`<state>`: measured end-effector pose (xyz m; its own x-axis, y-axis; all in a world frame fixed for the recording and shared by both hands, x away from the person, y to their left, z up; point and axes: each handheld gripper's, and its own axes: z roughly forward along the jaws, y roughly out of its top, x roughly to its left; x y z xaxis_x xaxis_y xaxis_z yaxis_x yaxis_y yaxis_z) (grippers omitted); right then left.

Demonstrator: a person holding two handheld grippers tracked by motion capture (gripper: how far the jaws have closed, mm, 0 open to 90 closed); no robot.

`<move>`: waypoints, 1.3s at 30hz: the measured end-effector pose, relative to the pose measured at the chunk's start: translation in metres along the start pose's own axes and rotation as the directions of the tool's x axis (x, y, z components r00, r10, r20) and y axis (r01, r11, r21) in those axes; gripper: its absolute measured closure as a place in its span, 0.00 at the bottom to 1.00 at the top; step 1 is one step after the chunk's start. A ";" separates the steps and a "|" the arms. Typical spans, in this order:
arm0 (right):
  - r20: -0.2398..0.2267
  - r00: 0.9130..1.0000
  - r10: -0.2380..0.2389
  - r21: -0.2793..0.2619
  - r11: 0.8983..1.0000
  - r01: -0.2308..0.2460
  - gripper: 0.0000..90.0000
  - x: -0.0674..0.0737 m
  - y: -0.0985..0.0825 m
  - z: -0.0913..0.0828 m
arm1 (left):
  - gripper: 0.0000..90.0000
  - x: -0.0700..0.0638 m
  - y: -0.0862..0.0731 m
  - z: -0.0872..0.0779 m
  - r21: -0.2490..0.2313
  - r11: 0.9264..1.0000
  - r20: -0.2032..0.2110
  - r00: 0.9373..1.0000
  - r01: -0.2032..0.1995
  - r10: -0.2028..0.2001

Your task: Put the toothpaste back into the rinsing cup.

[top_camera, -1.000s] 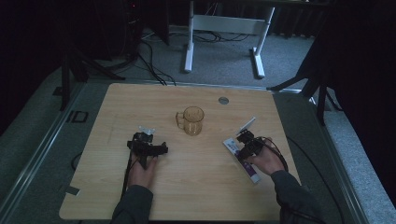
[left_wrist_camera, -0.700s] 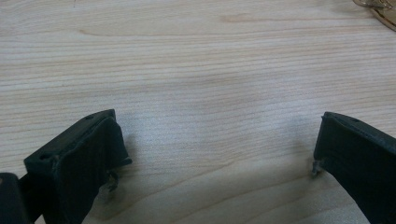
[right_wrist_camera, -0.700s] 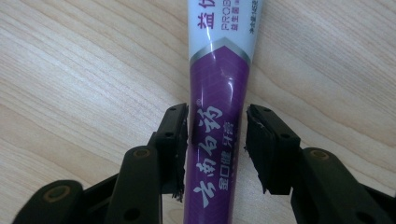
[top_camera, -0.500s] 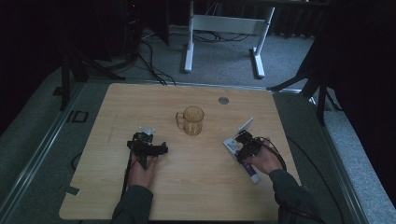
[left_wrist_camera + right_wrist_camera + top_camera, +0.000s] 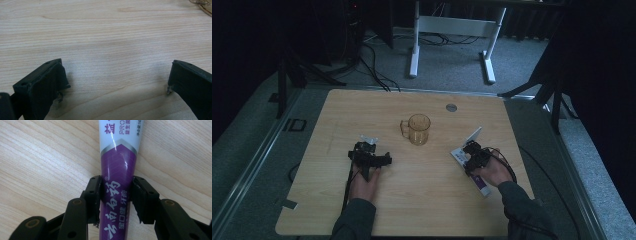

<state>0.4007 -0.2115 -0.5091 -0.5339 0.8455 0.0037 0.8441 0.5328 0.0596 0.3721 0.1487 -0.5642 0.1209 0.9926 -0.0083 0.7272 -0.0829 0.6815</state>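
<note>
Since the earlier frame almost nothing has moved: the right gripper (image 5: 473, 153) has only settled slightly at the toothpaste tube (image 5: 117, 170). Its two black jaws press against both sides of the purple and white tube, which lies flat on the wooden table (image 5: 362, 105) at the right, near the person's right hand (image 5: 493, 172). The left gripper (image 5: 115, 80) rests on the near left of the table, jaws wide apart with bare wood between them. An amber glass mug (image 5: 417, 129) stands upright at the table's centre, apart from both.
</note>
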 end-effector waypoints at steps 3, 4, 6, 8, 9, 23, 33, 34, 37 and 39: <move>0.004 1.000 0.003 0.006 1.000 -0.003 0.66 0.001 0.001 0.001 | 0.00 0.000 0.000 0.000 0.000 1.000 0.000 1.000 0.000 0.000; 0.006 1.000 0.002 0.009 1.000 -0.002 0.66 0.001 0.001 0.002 | 0.00 0.000 0.000 0.000 0.000 1.000 0.000 1.000 0.000 0.000; 0.009 1.000 0.002 0.017 1.000 -0.003 0.66 0.001 0.002 0.003 | 0.00 0.000 0.000 0.000 0.000 1.000 0.000 1.000 0.000 0.000; 0.015 1.000 0.001 0.025 1.000 -0.002 0.66 0.001 0.003 0.005 | 0.00 0.000 0.000 0.000 0.000 1.000 0.000 1.000 0.000 0.000; 0.013 1.000 0.005 0.029 1.000 -0.006 0.66 0.001 0.003 0.005 | 0.00 0.000 0.000 0.000 0.000 1.000 0.000 1.000 0.000 0.000; 0.008 1.000 0.008 0.049 0.999 -0.009 0.68 0.000 0.006 0.008 | 0.00 0.000 0.000 0.000 0.000 1.000 0.000 1.000 0.000 0.000; 0.000 1.000 -0.001 0.022 1.000 0.001 0.77 -0.002 0.001 0.003 | 0.00 0.000 0.000 0.000 0.000 1.000 0.000 1.000 0.000 0.000; 0.000 1.000 -0.001 0.022 1.000 0.001 0.77 -0.002 0.001 0.003 | 0.00 0.000 0.000 0.000 0.000 1.000 0.000 1.000 0.000 0.000; 0.006 1.000 -0.003 0.010 1.000 0.003 0.78 -0.002 -0.001 0.001 | 0.00 0.000 0.000 0.000 0.000 1.000 0.000 1.000 0.000 0.000; 0.009 1.000 0.002 -0.003 1.000 -0.002 0.79 -0.002 -0.002 -0.002 | 0.00 0.000 0.000 0.000 0.000 1.000 0.000 1.000 0.000 0.000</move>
<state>0.3996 -0.2143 -0.5074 -0.5317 0.8469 -0.0050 0.8451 0.5310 0.0622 0.3721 0.1487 -0.5641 0.1210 0.9926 -0.0083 0.7273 -0.0829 0.6813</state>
